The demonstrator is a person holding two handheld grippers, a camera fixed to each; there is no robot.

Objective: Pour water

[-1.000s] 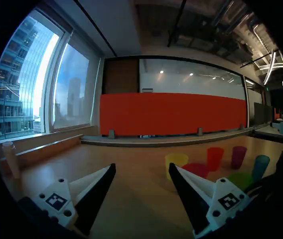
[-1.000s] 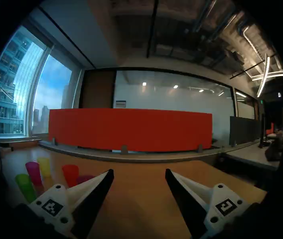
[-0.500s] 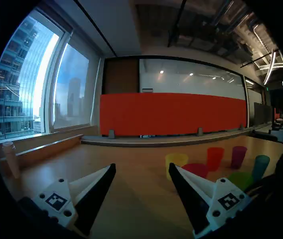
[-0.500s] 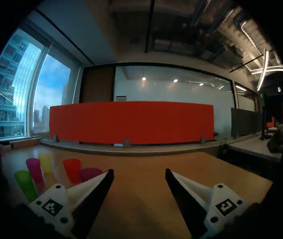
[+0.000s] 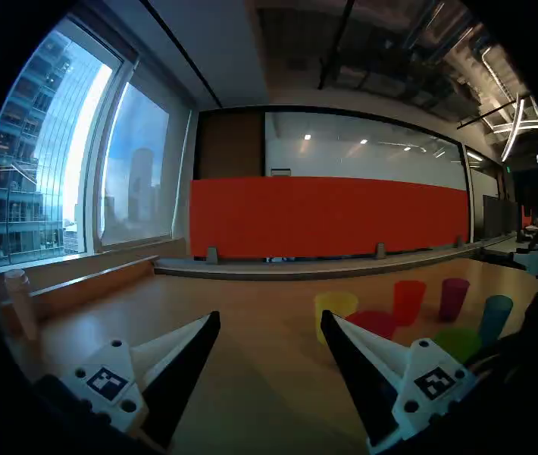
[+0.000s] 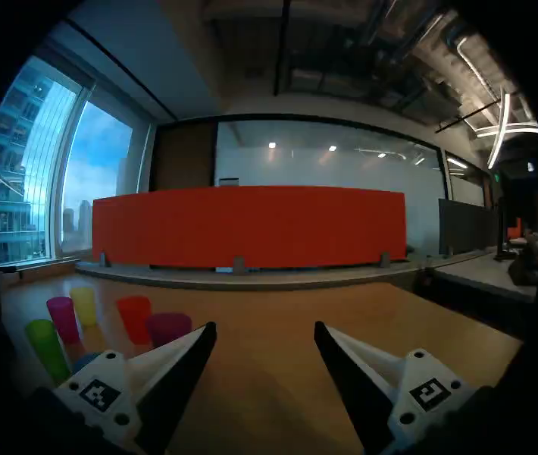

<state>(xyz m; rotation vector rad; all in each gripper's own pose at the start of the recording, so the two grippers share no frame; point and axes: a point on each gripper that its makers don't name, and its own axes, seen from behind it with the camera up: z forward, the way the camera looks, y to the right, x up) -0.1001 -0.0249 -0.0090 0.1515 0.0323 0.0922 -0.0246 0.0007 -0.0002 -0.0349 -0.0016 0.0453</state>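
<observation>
Here, cups (image 5: 409,301) just right of the left tongs (image 5: 269,334).

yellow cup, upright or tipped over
Upright: the yellow cup stands on the table with its open rim on top. Whether it holds any water cannot be told from this low angle.

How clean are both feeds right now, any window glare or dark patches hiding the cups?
Left gripper view: the window is blown out in a bright strip, fisheye bends its frame, the cups are dim but colours read. Right gripper view: milder window glare, a ceiling light flares, the cups sit in shade at lower left; both sharp.
</observation>
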